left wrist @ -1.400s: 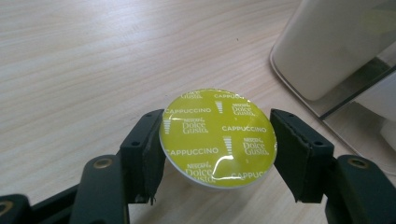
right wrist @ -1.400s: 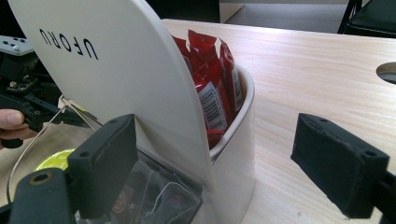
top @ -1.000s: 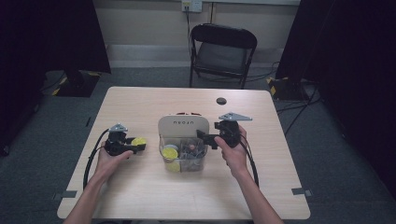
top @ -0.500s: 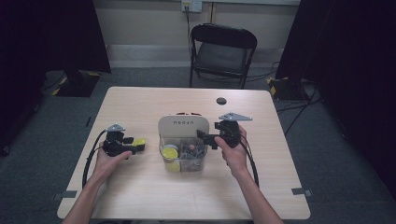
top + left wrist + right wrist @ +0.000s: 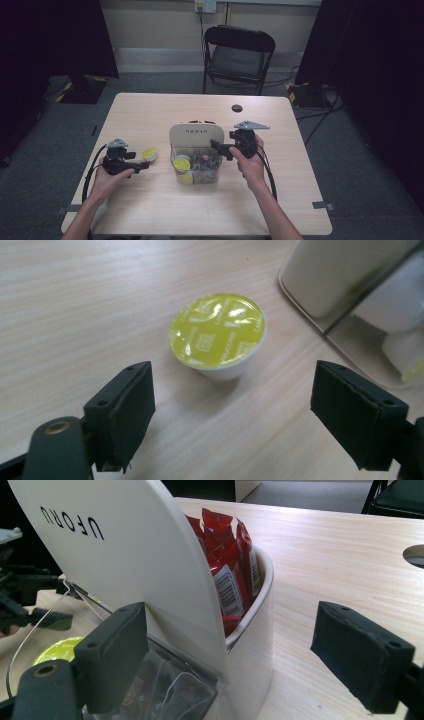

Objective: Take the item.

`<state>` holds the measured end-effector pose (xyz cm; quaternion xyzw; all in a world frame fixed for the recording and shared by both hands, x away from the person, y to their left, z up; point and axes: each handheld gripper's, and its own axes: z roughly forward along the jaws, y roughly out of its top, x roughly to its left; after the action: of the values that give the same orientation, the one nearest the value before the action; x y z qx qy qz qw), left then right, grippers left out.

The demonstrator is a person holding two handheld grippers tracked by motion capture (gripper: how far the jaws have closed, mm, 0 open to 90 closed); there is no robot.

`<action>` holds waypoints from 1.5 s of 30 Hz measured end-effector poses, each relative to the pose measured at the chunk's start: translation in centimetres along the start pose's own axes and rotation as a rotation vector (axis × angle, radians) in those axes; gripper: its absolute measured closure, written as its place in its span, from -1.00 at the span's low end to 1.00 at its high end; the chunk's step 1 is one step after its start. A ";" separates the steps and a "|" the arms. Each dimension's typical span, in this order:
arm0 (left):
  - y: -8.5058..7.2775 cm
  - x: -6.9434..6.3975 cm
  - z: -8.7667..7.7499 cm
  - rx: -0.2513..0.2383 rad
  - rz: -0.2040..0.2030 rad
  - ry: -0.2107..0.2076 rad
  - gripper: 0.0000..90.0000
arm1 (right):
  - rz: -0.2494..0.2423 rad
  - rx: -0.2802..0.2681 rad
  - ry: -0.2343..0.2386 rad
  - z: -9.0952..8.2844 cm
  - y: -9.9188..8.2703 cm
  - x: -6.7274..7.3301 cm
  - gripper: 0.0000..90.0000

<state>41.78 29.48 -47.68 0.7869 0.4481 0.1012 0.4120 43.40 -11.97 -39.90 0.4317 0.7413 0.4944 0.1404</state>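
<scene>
Two tongs work over the desk (image 5: 150, 210). Two yellow-lidded capsules can be counted from above: one loose capsule (image 5: 149, 152) lying on the wood left of the organiser (image 5: 196, 135), and one capsule in the organiser (image 5: 182, 164), inside its clear front compartment. There is one folding chair (image 5: 239, 55) beyond the far edge and one dark round hole (image 5: 237, 108) in the desktop.

The left tongs (image 5: 142, 165) sit low on the wood with jaws spread wide; the left gripper view shows the loose capsule (image 5: 218, 335) just ahead of the open jaws, standing upright with its foil lid up, touching neither pad, with the organiser's corner (image 5: 320, 285) close beside it. The right tongs (image 5: 216, 148) are at the organiser's right side, also spread wide. The right gripper view shows what the high view hardly does: red sachets (image 5: 227, 565) standing upright in the white rear compartment behind the tall lettered back panel (image 5: 125, 545), plus a thin wire frame on the clear front part.

Compared with a second ago, the left tongs have drawn back toward the person and the loose capsule now lies clear ahead of them; the right tongs have stayed beside the organiser.
</scene>
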 end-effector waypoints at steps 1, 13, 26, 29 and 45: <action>-0.2 -0.2 -0.1 0.001 0.007 -0.001 -0.61 | 0.000 0.000 0.000 0.0 0.0 0.0 -0.68; -1.9 -1.0 -0.5 0.071 0.048 0.011 -0.61 | -0.004 0.011 0.003 0.1 0.0 0.1 -0.67; -3.2 -2.4 0.4 0.064 0.171 0.090 -0.64 | -0.031 -0.002 -0.003 -0.3 0.5 0.6 -0.67; -3.7 -2.7 0.5 0.031 0.183 0.112 -0.68 | -0.027 -0.018 -0.010 -0.6 0.9 0.6 -0.67; -3.7 -2.7 0.6 0.030 0.183 0.112 -0.69 | -0.049 -0.043 0.057 -0.6 2.1 1.7 -0.12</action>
<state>38.19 28.01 -50.22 0.8237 0.3982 0.1756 0.3636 43.08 -10.78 -37.49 0.3960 0.7444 0.5189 0.1407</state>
